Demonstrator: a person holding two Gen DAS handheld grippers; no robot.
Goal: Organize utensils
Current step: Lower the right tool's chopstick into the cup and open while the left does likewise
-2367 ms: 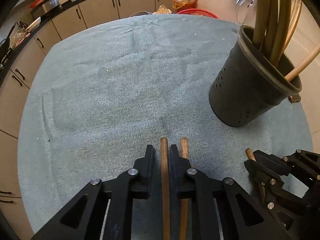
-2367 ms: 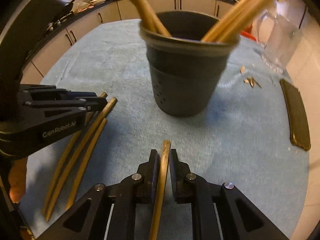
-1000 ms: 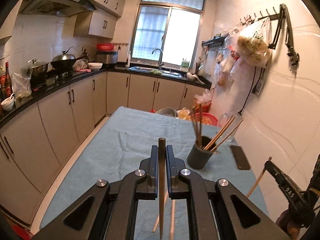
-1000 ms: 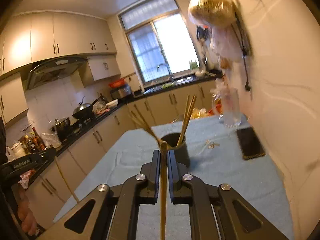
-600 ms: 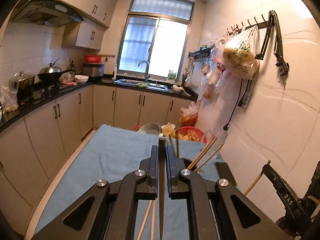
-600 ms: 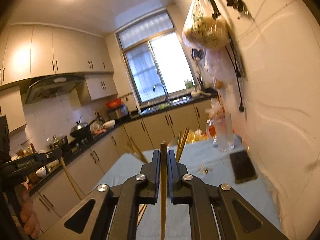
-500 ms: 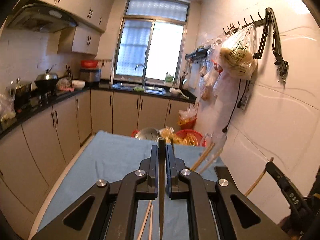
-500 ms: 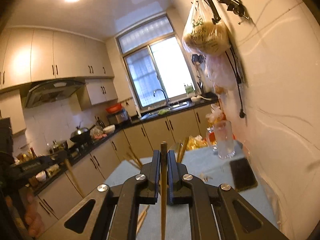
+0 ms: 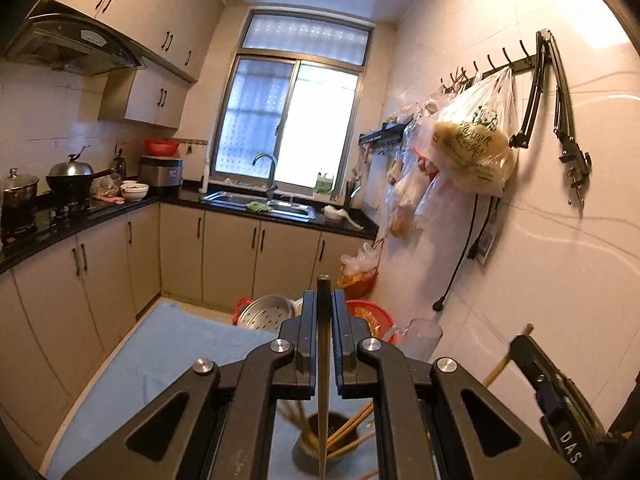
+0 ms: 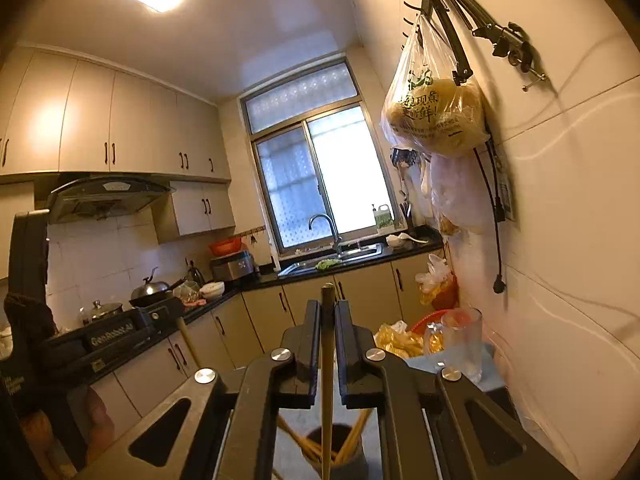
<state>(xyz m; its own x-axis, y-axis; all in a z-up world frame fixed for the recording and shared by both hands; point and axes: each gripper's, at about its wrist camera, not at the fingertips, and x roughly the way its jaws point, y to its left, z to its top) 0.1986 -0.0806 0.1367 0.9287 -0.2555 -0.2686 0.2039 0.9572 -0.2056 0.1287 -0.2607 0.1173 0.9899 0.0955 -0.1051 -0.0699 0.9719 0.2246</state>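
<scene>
My left gripper [image 9: 323,306] is shut on a dark wooden chopstick [image 9: 322,380] held upright, its lower tip over the dark utensil holder [image 9: 316,446], which has several chopsticks in it. My right gripper [image 10: 327,314] is shut on a lighter chopstick [image 10: 327,384], also upright, above the same holder [image 10: 340,454]. Each gripper shows in the other's view: the right one [image 9: 552,396] at the right, the left one [image 10: 120,334] at the left.
The table carries a blue cloth [image 9: 168,344]. A glass jug [image 10: 460,340] stands at its far right. A steamer pan [image 9: 264,314] and a red basket [image 9: 372,314] lie beyond the table. The tiled wall [image 9: 560,260] is close on the right.
Both grippers have picked a chopstick off the cloth, risen high and tipped the chopsticks upright. They have moved over the holder, which now lies under the chopsticks' lower tips.
</scene>
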